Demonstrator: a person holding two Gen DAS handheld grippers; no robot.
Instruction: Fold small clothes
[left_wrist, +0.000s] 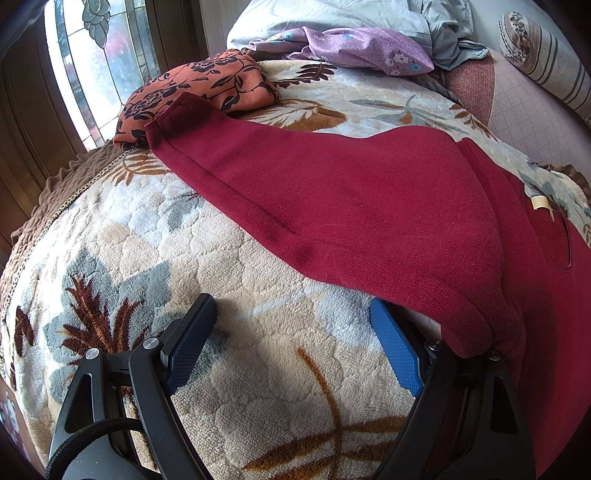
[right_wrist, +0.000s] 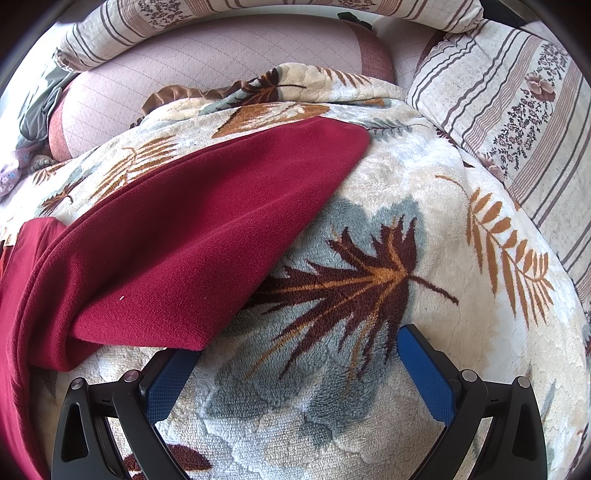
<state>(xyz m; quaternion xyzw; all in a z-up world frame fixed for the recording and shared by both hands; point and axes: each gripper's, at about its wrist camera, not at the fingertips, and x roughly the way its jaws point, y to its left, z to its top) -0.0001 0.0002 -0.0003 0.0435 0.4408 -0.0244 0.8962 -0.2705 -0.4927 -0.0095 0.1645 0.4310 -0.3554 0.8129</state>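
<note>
1. A red garment (left_wrist: 369, 206) is laid flat on a leaf-print blanket (left_wrist: 258, 369) on a bed.
2. Left gripper (left_wrist: 291, 332): jaws open, nothing held; garment edge is draped over its right finger.
3. Right gripper (right_wrist: 295, 354): jaws open, empty; a red corner is touching its left finger.
4. Fabric looks soft, thick, light, not slippery; prob. best pinched at hem corners or sleeve cuff (left_wrist: 166, 118).

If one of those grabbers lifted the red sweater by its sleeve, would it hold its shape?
Probably not. The red sweater drapes limply over the blanket, so it would likely sag and dangle. Its thick knit suggests moderate weight, and the fuzzy surface should grip rather than slip.
</note>
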